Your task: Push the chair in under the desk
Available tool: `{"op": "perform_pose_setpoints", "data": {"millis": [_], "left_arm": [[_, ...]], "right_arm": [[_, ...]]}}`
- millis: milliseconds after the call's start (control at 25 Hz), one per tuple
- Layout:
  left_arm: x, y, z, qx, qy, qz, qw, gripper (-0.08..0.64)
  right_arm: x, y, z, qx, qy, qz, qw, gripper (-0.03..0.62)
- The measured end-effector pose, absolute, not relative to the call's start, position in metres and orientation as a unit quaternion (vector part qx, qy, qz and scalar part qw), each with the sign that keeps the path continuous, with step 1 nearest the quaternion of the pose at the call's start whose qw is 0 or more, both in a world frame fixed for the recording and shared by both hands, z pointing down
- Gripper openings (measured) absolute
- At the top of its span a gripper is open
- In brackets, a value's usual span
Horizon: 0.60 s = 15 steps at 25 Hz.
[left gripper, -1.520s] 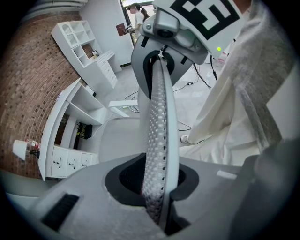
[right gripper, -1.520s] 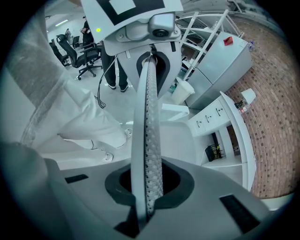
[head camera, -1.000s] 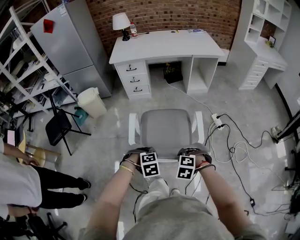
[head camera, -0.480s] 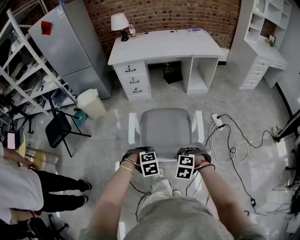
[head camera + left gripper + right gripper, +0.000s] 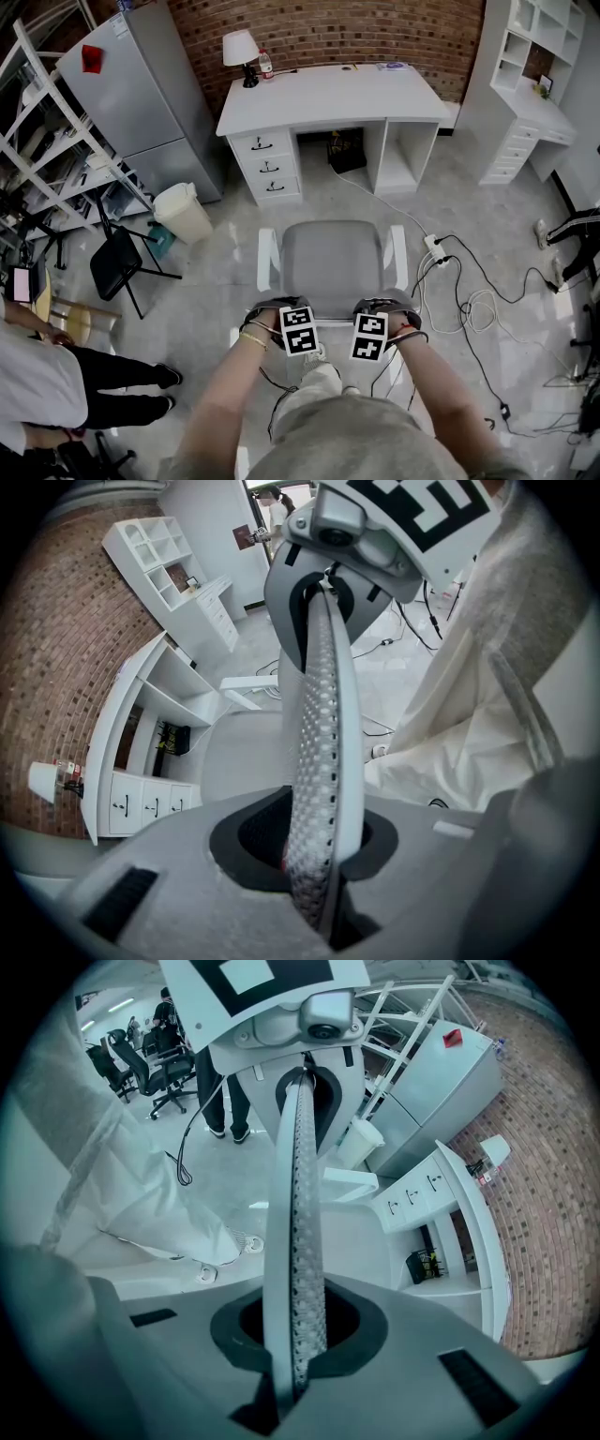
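Note:
A grey office chair point(image 5: 330, 258) with white armrests stands on the floor, facing the white desk point(image 5: 328, 89), with a stretch of floor between them. Both grippers sit side by side on the top edge of its backrest. My left gripper point(image 5: 274, 307) is shut on the backrest rim point(image 5: 323, 761), whose mesh edge runs between its jaws. My right gripper point(image 5: 382, 306) grips the same rim point(image 5: 295, 1222) a little to the right. The kneehole under the desk point(image 5: 342, 145) holds a dark object at the back.
A white bin point(image 5: 183, 211) and a black folding chair point(image 5: 117, 258) stand left of the chair. A power strip with cables point(image 5: 436, 248) lies on the floor at its right. A grey fridge point(image 5: 141, 94), a white shelf unit point(image 5: 534, 103) and a person point(image 5: 56, 366) surround the area.
Both grippers stay clamped on the backrest. The chair and desk hold nearly the same places in view; only the head view has shifted slightly.

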<state>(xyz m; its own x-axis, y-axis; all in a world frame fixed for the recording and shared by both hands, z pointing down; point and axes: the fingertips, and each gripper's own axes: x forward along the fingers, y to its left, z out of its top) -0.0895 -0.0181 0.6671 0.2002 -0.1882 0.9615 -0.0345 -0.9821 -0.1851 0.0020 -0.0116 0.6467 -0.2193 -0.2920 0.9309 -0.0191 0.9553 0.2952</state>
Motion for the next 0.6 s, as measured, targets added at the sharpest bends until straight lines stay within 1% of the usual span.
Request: {"op": "perform_pose_setpoints", "data": {"millis": [600], "left_arm": [[-0.093, -0.042, 0.671, -0.771, 0.070, -0.630, 0.068, 0.067]], "right_arm": [[-0.001, -0.034, 0.650, 0.107, -0.771, -0.108, 0.618, 0.020]]}}
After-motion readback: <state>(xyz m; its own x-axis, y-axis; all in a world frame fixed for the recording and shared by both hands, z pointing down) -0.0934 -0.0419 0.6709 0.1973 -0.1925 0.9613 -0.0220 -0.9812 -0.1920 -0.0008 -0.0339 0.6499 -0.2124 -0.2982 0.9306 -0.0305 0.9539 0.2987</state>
